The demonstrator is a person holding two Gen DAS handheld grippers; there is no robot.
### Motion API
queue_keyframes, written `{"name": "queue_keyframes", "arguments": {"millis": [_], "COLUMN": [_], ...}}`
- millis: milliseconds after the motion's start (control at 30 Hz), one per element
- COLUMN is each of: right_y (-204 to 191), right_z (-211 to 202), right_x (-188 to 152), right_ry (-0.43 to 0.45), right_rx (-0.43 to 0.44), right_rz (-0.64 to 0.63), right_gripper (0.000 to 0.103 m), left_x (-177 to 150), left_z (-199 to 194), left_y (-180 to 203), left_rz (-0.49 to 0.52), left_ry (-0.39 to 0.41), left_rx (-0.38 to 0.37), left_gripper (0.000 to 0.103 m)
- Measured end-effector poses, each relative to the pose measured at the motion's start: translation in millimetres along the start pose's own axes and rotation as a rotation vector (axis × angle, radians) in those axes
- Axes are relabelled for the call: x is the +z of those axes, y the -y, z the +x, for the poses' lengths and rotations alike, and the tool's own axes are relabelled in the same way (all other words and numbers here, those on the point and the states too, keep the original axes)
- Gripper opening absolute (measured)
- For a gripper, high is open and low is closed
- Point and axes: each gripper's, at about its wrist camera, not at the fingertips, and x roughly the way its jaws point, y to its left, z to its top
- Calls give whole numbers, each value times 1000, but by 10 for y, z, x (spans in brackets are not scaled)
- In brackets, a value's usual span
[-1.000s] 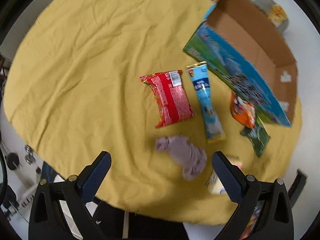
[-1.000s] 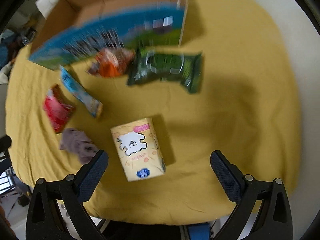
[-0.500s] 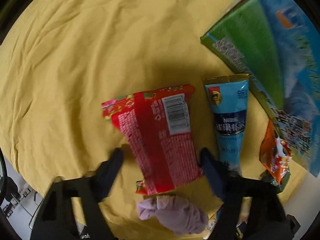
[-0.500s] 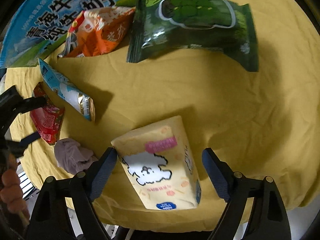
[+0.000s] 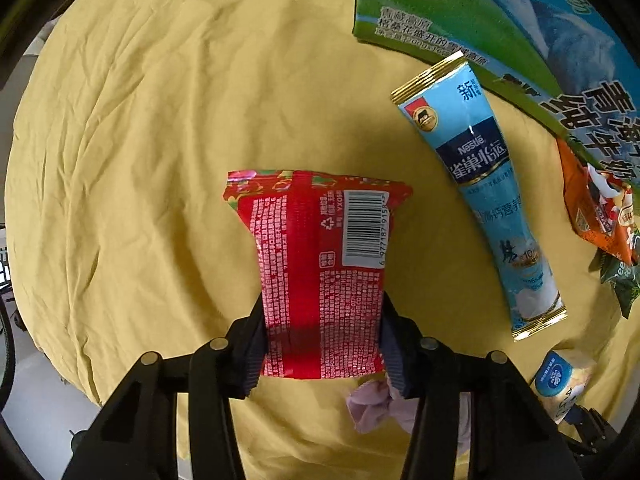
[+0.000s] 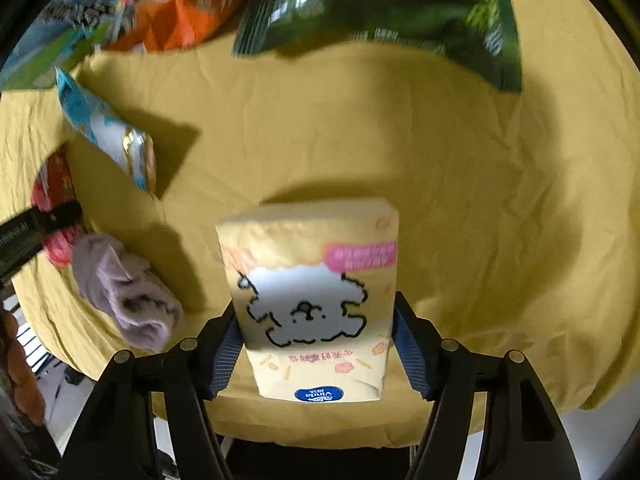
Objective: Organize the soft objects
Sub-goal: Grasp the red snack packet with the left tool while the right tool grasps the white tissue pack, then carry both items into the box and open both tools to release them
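Yellow cloth covers the table — the left gripper is clamped on a red snack packet, the right gripper on a tissue pack. Milk carton box lies beyond; its inside is unseen.

We see a home-like room: a table under a wrinkled yellow cloth, snack packets at two o'clock.
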Motion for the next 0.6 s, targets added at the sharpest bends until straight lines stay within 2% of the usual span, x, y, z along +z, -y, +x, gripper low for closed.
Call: {"name": "queue_keyframes", "arguments": {"millis": [167, 267, 467, 600], "right_y": [-64, -137, -203, -339], "right_z": [141, 69, -305, -641], "right_x": [-104, -153, -386, -619], "right_ry": [33, 68, 174, 254], "right_rx": [-5, -11, 7, 41], "right_rz": [10, 1, -24, -46], "right_gripper": [65, 65, 65, 65], "left_x": [-219, -346, -670, -903], "left_z": [-278, -591, -1299, -1858], "left_y": [-7, -31, 43, 142], "left_rz": [4, 18, 66, 116], "left_ry": [35, 96, 236, 330], "left_rx": [9, 24, 2, -53], "left_gripper": [44, 44, 44, 44]}}
